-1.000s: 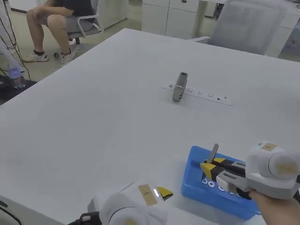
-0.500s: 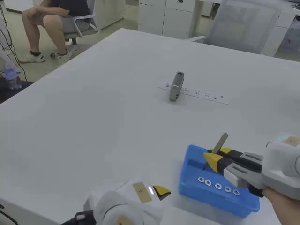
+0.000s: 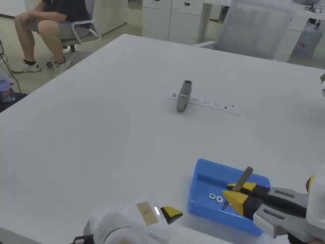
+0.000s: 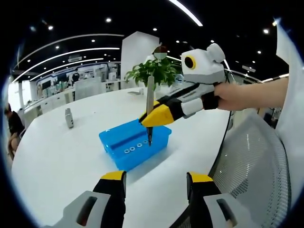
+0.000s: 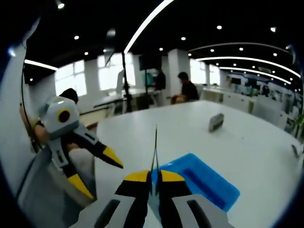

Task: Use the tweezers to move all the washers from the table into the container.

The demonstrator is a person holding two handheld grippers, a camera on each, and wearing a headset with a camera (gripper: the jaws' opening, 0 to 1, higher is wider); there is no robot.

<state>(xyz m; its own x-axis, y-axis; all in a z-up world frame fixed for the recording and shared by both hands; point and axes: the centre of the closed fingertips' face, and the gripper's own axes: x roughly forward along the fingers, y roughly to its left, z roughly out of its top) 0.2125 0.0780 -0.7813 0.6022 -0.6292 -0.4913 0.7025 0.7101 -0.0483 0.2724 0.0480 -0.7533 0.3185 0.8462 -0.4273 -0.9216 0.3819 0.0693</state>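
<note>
A blue container (image 3: 205, 178) stands near the table's front edge, with several small washers (image 3: 216, 197) lying in a row on its floor. My right gripper (image 3: 231, 193) reaches over it from the right, shut on silver tweezers (image 3: 244, 179) whose tip points down at the washers. In the left gripper view the tweezers (image 4: 150, 107) hang upright over the container (image 4: 114, 145) and the washers (image 4: 135, 148). My left gripper (image 4: 156, 178) is open, just in front of the container's left end. In the right gripper view the jaws (image 5: 151, 178) pinch the tweezers (image 5: 155, 149) above the container (image 5: 209, 185).
A small grey device (image 3: 184, 95) stands upright mid-table beside a row of flush sockets (image 3: 210, 103). A grey chair (image 3: 259, 30) stands at the far edge. A person sits on a chair (image 3: 51, 23) at the back left. The white table (image 3: 101, 127) spreads wide.
The right gripper has drawn back toward the lower right and sunk, uncovering the washers in the container. The head camera has shifted. The left gripper keeps its place.
</note>
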